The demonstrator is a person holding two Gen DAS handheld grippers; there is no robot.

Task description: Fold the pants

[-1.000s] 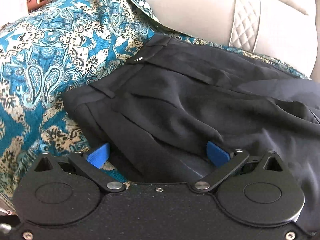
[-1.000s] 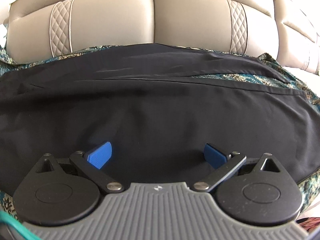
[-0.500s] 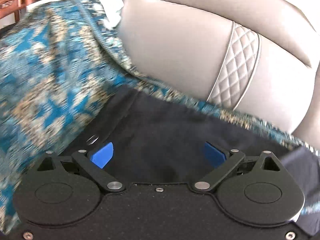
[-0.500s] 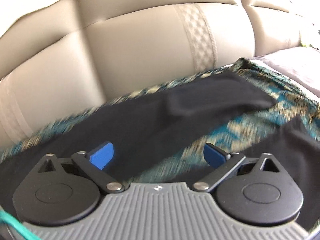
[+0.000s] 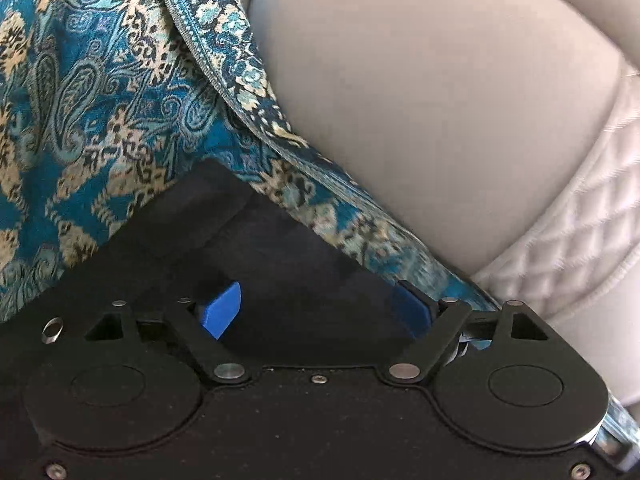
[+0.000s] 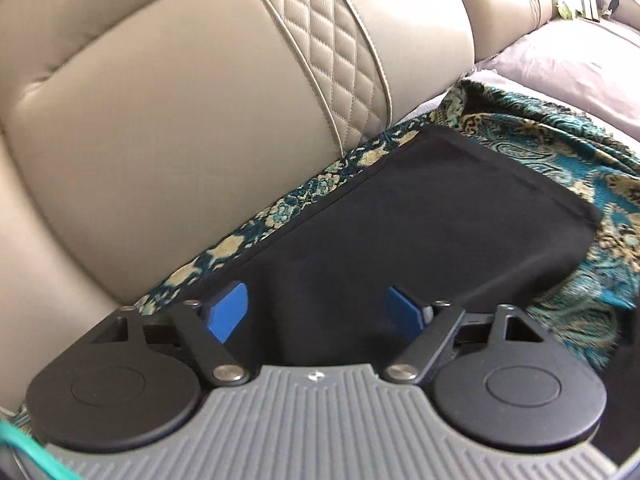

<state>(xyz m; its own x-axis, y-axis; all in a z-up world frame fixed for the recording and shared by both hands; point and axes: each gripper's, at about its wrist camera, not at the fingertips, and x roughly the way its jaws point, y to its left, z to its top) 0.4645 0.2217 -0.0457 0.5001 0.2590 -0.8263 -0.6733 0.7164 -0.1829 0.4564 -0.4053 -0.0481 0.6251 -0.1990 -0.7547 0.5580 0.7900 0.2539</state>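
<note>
Black fabric pants [image 6: 440,220] lie mid-frame on your teal paisley throw [image 5: 100,120]; your left gripper [image 5: 316,308] and right gripper [image 6: 316,312] both gape wide, gripping nothing.

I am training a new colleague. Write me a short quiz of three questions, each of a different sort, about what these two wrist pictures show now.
1. True or false: the left tongs are shut on the black pants.
2. Multiple choice: in the right wrist view, the pants lie on
A. a bare wooden floor
B. a blue patterned cloth over a beige sofa
C. a metal tray
3. Fill in: the sofa backrest has a vertical strip stitched in a ______ pattern.

Key: 1 false, both tongs stand open over the pants; 2 B; 3 diamond.
</note>
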